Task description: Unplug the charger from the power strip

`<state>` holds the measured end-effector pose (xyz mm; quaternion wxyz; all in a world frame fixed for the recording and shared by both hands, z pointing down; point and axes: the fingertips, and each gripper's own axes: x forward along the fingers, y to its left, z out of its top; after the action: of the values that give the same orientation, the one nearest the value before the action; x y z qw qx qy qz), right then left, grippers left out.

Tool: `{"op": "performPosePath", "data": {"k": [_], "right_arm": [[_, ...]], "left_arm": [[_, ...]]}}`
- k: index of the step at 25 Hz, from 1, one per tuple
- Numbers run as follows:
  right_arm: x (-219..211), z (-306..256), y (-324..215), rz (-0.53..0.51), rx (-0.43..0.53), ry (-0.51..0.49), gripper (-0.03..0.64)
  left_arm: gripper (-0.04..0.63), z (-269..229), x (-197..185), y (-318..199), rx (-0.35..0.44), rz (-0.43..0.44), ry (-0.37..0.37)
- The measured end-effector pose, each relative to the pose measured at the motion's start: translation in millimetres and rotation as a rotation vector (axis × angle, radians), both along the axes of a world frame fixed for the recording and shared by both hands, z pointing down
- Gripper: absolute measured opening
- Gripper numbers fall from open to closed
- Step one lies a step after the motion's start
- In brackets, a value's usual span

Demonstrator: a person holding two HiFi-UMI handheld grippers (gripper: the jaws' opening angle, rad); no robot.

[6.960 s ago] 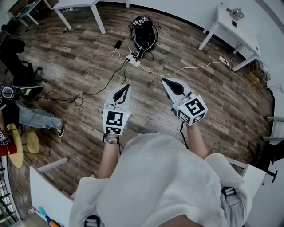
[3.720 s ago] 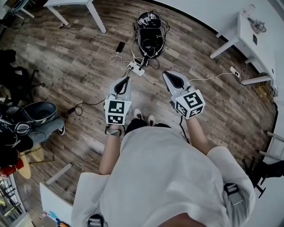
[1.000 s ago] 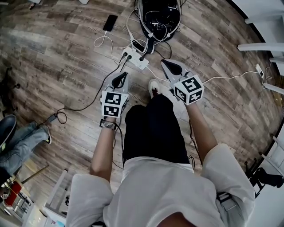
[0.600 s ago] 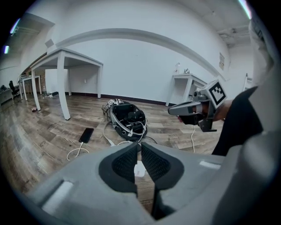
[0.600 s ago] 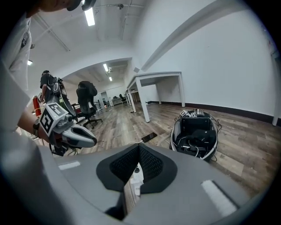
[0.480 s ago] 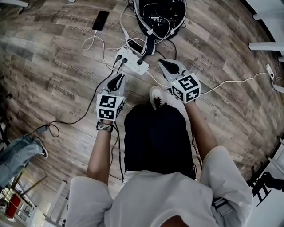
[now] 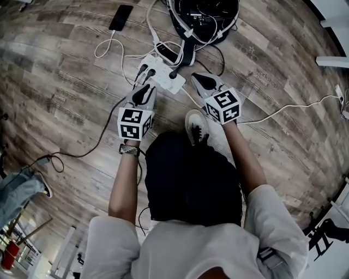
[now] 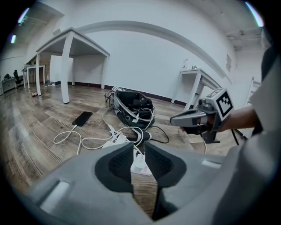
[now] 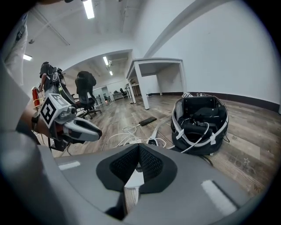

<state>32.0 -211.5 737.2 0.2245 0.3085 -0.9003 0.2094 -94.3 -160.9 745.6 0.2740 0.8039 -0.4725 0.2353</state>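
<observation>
While the left hand-held gripper point(image 7: 144, 91) was just opening, empty, and the right hand-held gripper point(image 7: 196, 78) sat shut, the unpinned power strip point(image 7: 161, 74) risked lifting with the plug point(image 7: 143, 70).

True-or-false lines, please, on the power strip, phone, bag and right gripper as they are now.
The white plastic power strip lies on a desk. False: it lies on the wooden plank floor.
The strip has black plugs in it. True.
The black slab phone has no cable. False: a white cable runs to it.
The right gripper holds a charger. False: nothing is between its jaws.
The black bag lies beyond the strip. True.
</observation>
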Motion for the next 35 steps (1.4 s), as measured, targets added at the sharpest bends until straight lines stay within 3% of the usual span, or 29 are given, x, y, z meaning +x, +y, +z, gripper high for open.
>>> {"op": "performPosePath", "data": {"k": [7,13,20,23,26,31,35], "right_arm": [[-12,75,4,0.002,-0.075,0.020,0.002],[-23,123,2,-0.004,-0.099,0.047,0.002],[-25,155,14,-0.002,-0.138,0.062,0.002],[-28,168,20,-0.015,-0.149,0.076,0.002],[-29,174,24,-0.014,-0.152,0.070,0.002],[-26,173,24,0.003,-0.142,0.058,0.002],[-28,172,24,0.013,-0.129,0.055,0.002]], "left_arm": [[0.101,59,21,0,-0.052,0.084,0.000],[0.172,94,30,-14,-0.053,0.135,0.062],[0.184,117,46,-18,-0.040,0.161,0.017],[0.190,131,47,-18,-0.039,0.181,-0.049],[0.190,138,44,-17,-0.041,0.176,-0.059],[0.189,138,51,-19,0.002,0.236,-0.154],[0.179,143,52,-22,0.009,0.210,-0.163]]}}
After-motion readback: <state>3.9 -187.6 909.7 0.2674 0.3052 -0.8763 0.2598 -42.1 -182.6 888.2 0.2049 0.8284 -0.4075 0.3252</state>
